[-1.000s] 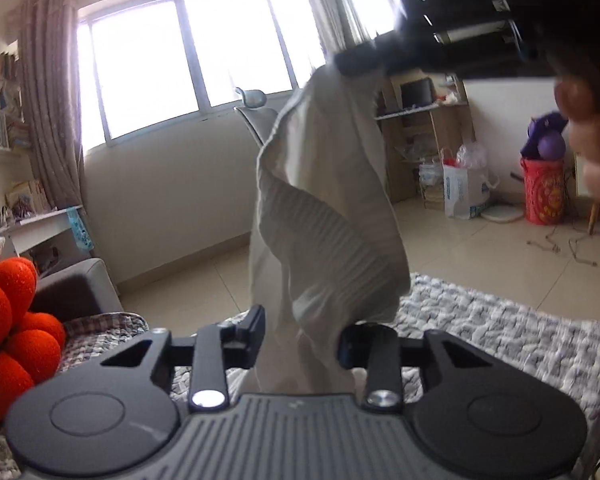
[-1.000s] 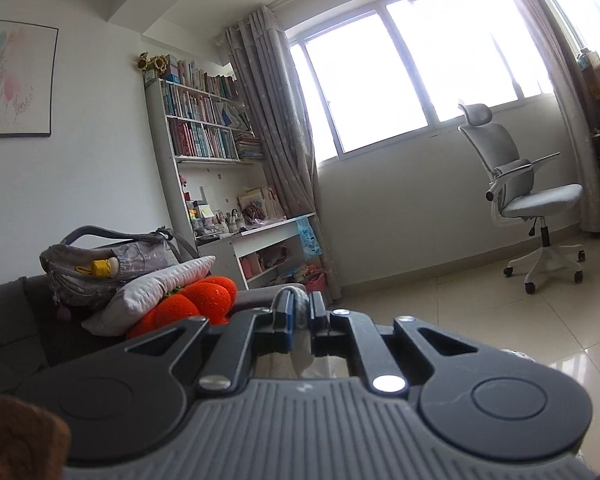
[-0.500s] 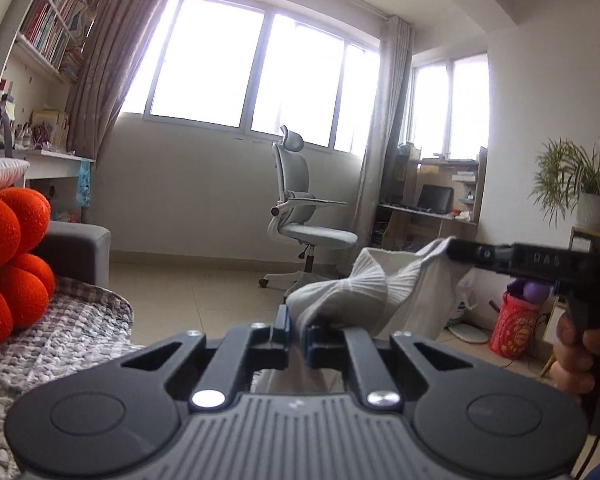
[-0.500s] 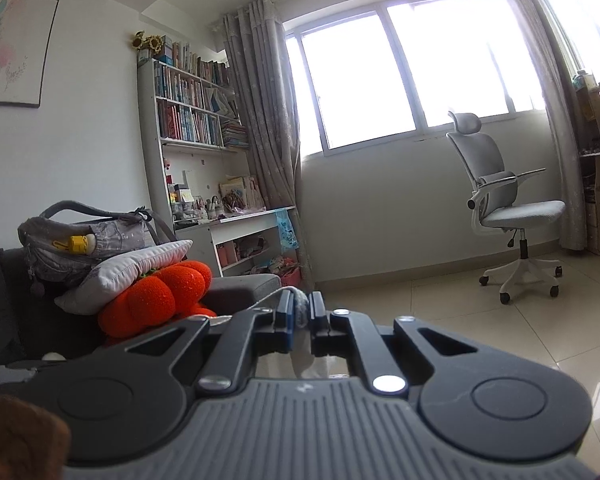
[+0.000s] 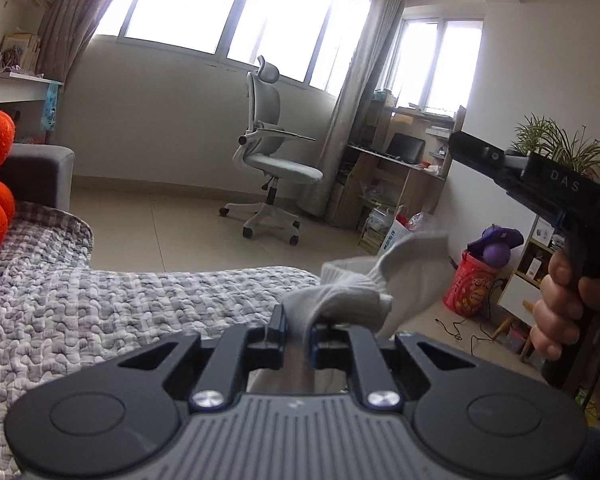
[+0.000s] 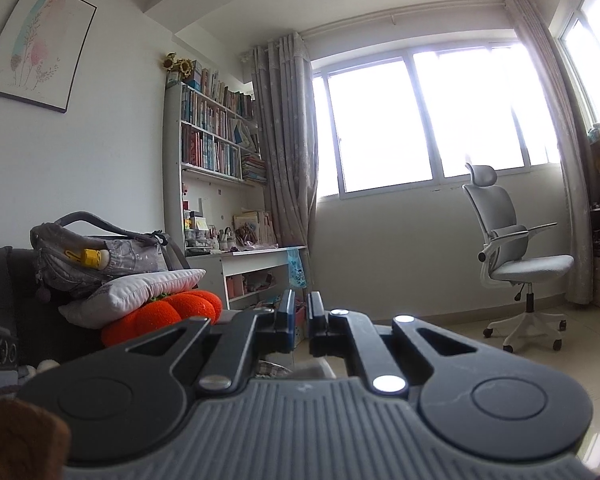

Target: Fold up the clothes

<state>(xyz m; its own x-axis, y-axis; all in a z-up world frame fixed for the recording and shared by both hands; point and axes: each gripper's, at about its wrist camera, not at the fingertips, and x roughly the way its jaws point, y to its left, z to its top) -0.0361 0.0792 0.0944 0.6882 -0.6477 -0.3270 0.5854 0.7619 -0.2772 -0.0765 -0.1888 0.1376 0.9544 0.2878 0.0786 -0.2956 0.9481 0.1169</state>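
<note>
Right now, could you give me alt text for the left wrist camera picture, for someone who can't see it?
A hand-held left gripper has a bunched white garment between its jaws, which are opening slightly, above a grey quilted blanket. At right a hand holds the right gripper, pointing left. Behind stand a grey office chair, bright windows and a cluttered desk.

The sock (image 5: 342,296) is pale grey-white with a fine ribbed knit. Each tool (image 5: 298,330) is black with a grey ribbed body and silver screws — the right tool (image 6: 299,320) alike. The bedspread (image 5: 120,312) is a grey-and-white pebbled quilt. The plush cushion (image 6: 172,316) is bright orange; the pillow (image 6: 140,290) on it white — the office chair (image 5: 272,168) light grey.
</note>
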